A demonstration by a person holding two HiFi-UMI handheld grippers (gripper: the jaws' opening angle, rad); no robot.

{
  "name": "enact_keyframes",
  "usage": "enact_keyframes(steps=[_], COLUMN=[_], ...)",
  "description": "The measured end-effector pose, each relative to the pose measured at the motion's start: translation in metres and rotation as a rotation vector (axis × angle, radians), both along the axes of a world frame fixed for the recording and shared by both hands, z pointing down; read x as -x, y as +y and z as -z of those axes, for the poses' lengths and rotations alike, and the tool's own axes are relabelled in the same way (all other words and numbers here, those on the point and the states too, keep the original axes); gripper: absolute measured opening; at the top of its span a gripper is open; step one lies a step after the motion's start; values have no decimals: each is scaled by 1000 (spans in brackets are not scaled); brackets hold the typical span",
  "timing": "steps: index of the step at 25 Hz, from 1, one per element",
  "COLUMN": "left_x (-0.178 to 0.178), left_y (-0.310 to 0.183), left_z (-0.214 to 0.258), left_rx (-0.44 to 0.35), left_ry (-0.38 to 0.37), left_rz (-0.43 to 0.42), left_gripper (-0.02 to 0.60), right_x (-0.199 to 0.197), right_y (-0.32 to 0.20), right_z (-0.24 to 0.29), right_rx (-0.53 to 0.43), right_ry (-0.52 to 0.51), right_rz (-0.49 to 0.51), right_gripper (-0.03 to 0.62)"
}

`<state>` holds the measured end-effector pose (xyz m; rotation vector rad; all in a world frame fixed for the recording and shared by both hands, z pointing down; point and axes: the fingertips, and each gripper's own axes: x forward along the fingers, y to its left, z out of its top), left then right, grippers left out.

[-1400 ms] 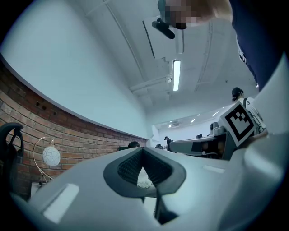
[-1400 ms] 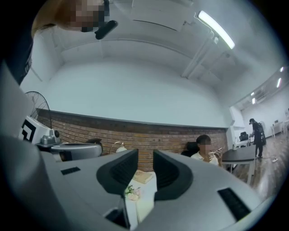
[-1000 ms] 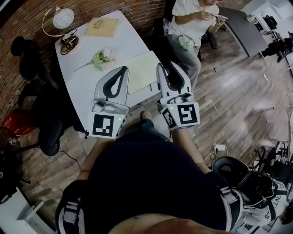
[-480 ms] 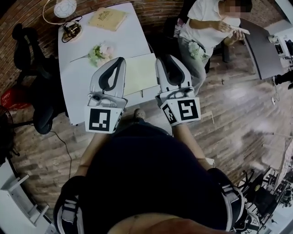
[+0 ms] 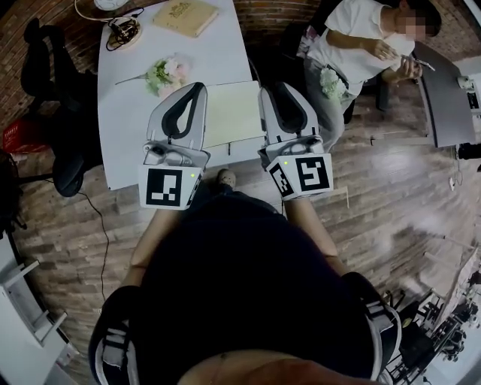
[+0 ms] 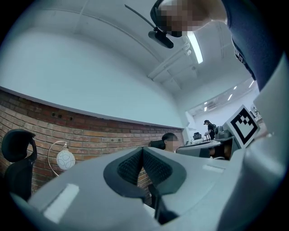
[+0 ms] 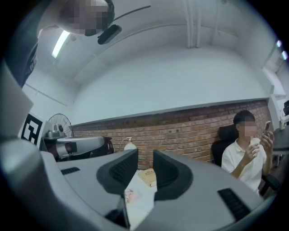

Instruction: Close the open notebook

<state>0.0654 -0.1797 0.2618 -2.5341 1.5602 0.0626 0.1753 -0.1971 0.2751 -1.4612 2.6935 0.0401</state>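
**Notebook lies flat between the two grippers at the tabletop's near right corner**

The notebook (image 5: 233, 113) rests with its pale pages facing up on the white tabletop (image 5: 128, 128). It sits against the near edge, close to the right corner.

The left gripper (image 5: 197, 87) hangs over the notebook's left edge. The right gripper (image 5: 275, 90) hangs over its right edge, so the pages show in the space between them. Both grippers point away from the person and toward the far edge of the tabletop. The head view does not show whether either one touches the paper.

In the left gripper view, the left gripper (image 6: 142, 151) has its ribbed pads pressed together at the tips, with nothing between them. In the right gripper view, the right gripper (image 7: 145, 155) has its jaws a narrow gap apart and grips nothing. Only the tabletop beyond shows through that gap.

Past the notebook, nearer the middle of the tabletop, lies a small bunch of flowers (image 5: 167, 74). A tan book (image 5: 186, 15) sits by the far edge. Off the tabletop's right side, a seated person (image 5: 361, 45) in a white shirt faces a dark desk.
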Motion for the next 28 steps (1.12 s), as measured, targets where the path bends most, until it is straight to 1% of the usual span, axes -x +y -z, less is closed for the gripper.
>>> enact_keyframes(steps=[7, 13, 24, 28], left_x=[-2, -9, -23, -28], left_y=[-8, -10, -15, -16], left_z=[-17, -38, -92, -113], left_rx=[36, 76, 188, 227], left_ry=[1, -10, -31, -54], left_rz=[2, -19, -68, -88], left_gripper=[6, 6, 7, 6], right_x=[1, -5, -24, -29], right_y=[-5, -7, -12, -12], right_z=[-19, -39, -96, -116], right_rx=[28, 63, 157, 192], right_ry=[9, 2, 26, 52], right_rz=[18, 1, -48, -58], right_gripper=[69, 69, 69, 71])
